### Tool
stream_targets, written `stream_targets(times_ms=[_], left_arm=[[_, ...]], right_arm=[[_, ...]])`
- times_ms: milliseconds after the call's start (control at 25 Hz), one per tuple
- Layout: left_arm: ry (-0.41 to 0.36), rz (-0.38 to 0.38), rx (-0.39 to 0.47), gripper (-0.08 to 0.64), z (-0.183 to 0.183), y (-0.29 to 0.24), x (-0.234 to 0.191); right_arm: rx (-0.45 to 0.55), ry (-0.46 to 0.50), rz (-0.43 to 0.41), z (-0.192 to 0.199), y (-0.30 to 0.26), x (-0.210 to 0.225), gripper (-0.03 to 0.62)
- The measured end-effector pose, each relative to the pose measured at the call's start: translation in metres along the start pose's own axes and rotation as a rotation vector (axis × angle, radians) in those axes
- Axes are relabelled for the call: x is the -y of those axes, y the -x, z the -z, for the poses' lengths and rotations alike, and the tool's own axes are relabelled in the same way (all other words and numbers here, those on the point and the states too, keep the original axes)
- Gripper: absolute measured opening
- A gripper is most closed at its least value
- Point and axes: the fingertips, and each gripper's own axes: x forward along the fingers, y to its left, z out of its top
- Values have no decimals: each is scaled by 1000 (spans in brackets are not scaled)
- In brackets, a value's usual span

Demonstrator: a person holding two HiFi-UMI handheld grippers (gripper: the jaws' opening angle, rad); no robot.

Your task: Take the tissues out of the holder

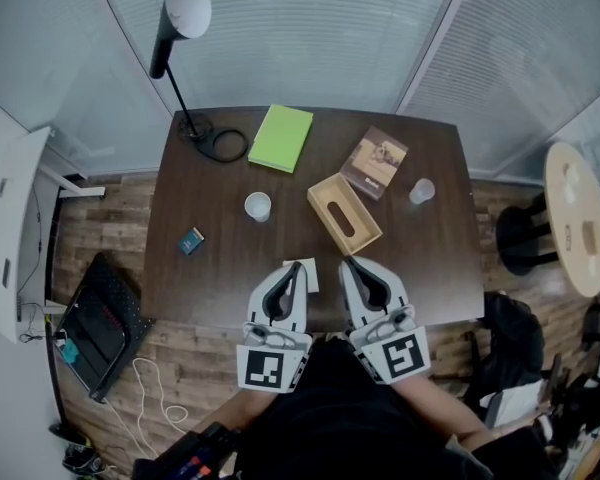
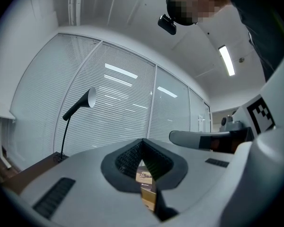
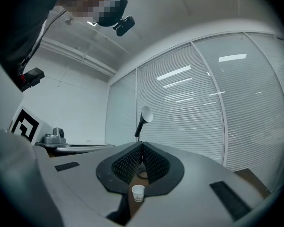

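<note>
The open-topped wooden tissue holder (image 1: 345, 213) lies slantwise on the dark table (image 1: 430, 278), right of the middle. I cannot see into its slot. A small white sheet (image 1: 309, 275) lies flat near the front edge, partly under the tip of my left gripper (image 1: 300, 265). My right gripper (image 1: 347, 260) sits beside the left one, its tip just short of the holder's near end. Both point level and away from me. In each gripper view the jaws meet at the tip with nothing between them: left gripper (image 2: 142, 140), right gripper (image 3: 142, 144). The holder (image 2: 149, 198) shows through the left gap.
On the table stand a white cup (image 1: 258, 206), a clear glass (image 1: 422, 191), a green book (image 1: 282, 138), a brown book (image 1: 374, 162), a small blue box (image 1: 190, 241) and a black desk lamp (image 1: 180, 28). A round side table (image 1: 578, 218) stands at the right.
</note>
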Motion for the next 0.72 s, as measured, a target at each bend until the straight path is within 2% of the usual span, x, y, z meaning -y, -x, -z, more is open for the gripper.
stream_targets(times_ms=[720], left_arm=[[5,13,-15,-3,1,4,-14]], right_arm=[[-41,18,23,7,-11,-9,11]])
